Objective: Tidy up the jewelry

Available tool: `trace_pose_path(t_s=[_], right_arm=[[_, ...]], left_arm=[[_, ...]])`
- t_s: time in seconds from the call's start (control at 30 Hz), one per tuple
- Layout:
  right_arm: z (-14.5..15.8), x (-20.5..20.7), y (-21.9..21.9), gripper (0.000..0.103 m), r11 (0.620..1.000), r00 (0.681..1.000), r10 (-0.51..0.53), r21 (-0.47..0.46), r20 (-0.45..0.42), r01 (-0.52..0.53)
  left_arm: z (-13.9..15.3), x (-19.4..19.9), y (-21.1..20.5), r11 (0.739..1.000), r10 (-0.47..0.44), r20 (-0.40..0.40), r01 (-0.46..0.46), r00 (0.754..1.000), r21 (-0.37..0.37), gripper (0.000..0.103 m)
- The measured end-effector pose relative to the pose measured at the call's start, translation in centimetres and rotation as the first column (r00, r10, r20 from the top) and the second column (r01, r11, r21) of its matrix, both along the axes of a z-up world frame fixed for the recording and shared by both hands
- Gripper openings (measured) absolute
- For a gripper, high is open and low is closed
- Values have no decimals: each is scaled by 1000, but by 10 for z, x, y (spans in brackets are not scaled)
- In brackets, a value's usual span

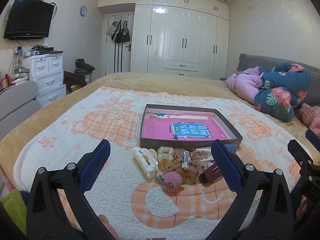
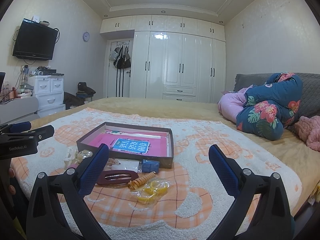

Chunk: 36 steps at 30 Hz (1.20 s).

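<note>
Two grippers, left gripper (image 1: 160,157) and right gripper (image 2: 159,158), are held wide open and empty above the hair accessories.
Nothing is yet placed in the shallow brown cardboard box (image 1: 228,120); the cream plastic claw clip (image 1: 144,160), just before the box, would be approached first.

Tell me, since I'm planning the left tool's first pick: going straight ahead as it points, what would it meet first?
Probably the hair-clip pile between its open fingers, likely the pink pompom clip nearest; the box lies beyond. Depth is uncertain.
</note>
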State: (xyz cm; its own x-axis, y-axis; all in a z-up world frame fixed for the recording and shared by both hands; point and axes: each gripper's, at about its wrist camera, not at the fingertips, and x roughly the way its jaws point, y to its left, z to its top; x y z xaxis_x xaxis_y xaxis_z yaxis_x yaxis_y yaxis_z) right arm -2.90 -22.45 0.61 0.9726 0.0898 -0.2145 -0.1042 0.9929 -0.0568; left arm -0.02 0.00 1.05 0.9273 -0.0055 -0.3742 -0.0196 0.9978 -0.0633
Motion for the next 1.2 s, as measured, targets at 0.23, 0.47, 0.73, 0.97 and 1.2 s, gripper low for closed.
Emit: trace_pose_path(t_s=[0.23,0.47,0.73,0.97,1.2], right_arm=[[0,0,0,97,1000,1000,0,0,3,0],[2,0,2,97,1000,1000,15,-6,1,-15],[-3,2,10,97,998,998,62,-25,-3,-62],[-9,8,25,97,990,990,134,-49,-34,-136],[-17,18,48,97,969,971,220,-92,-89,-228]], left_arm=[[0,0,0,1000,1,2,-1,1000,0,93],[1,-1,0,1000,-3,3,3,1000,-3,93],[-1,1,3,1000,6,0,-6,1000,-12,93],[-7,5,16,999,35,-22,-35,999,-30,93],[-14,11,31,996,65,-53,-68,996,-54,93]])
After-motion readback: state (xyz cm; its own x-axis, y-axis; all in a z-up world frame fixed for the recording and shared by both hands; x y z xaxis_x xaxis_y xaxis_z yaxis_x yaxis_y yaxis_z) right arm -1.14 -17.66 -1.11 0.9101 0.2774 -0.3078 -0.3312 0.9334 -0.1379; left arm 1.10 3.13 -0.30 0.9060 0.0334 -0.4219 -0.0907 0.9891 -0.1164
